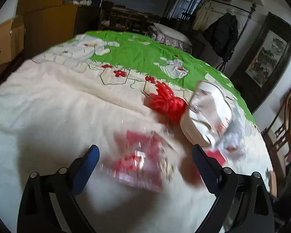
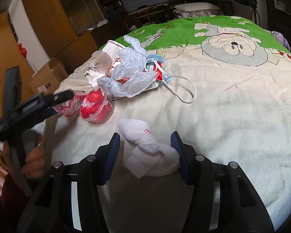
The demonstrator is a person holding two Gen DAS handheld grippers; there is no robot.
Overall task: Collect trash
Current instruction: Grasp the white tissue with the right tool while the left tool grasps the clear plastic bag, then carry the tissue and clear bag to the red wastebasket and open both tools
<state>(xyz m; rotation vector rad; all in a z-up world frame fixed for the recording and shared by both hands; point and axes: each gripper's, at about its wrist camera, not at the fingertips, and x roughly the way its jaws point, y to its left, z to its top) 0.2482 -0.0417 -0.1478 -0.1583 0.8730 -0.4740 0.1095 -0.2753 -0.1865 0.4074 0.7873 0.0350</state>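
Note:
Trash lies on a bed with a cream and green quilt [image 2: 232, 101]. My left gripper [image 1: 144, 155] is open around a blurred clear red-and-pink wrapper [image 1: 139, 161]; it also shows in the right wrist view [image 2: 67, 97] over that wrapper [image 2: 71, 104]. Behind are a red plastic lump [image 1: 167, 102] and a white paper bag [image 1: 205, 114]. My right gripper [image 2: 145, 137] is open, its fingers either side of a crumpled white tissue wad [image 2: 147, 147]. Further off lie a clear cup holding red plastic [image 2: 97, 106], a crumpled pale plastic bag [image 2: 130, 68] and a face mask with white loops [image 2: 176, 85].
Cardboard boxes [image 2: 46, 77] and wooden cabinets [image 2: 40, 19] stand left of the bed. A pillow [image 2: 196, 6] and dark furniture lie beyond it. A coat on a stand [image 1: 223, 33], a framed picture [image 1: 265, 58] and a wooden chair [image 1: 283, 120] are on the right.

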